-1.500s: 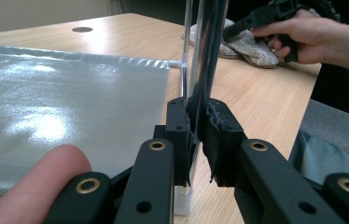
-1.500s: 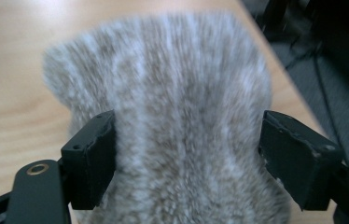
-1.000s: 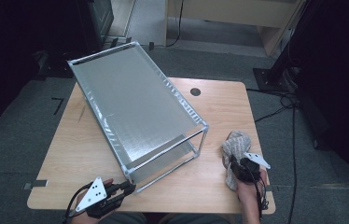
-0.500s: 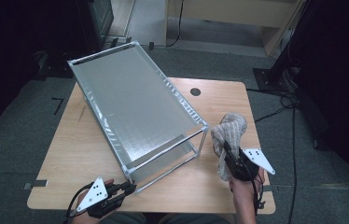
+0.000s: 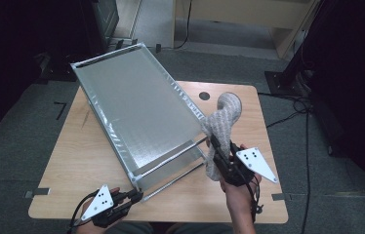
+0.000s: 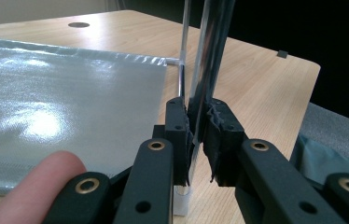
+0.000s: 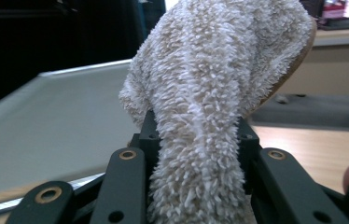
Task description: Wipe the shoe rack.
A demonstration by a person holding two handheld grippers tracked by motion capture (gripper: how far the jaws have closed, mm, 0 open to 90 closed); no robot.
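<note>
so far the setup looks done and the placing is left. the wooden table (image 5: 88, 161) carries a silver fabric storage box (image 5: 136, 109) on a thin metal frame, tipped so that its broad panel slopes up toward the far left and its near end stands open. at that near corner the left gripper (image 5: 132, 196) is clamped shut on a frame rod (image 6: 205, 70), which in the left gripper view rises between its two pads, so the box seems steadied. the right gripper (image 5: 215, 146) is closed on a fluffy cream towel (image 5: 223, 127), pinched at mid-length and held up off the table just beside the box's right edge; its upper part curls over above the jaws and its tail hangs below. judging by this, the towel is picked up but not yet in the box; carrying it into the open end and letting go remain.
</note>
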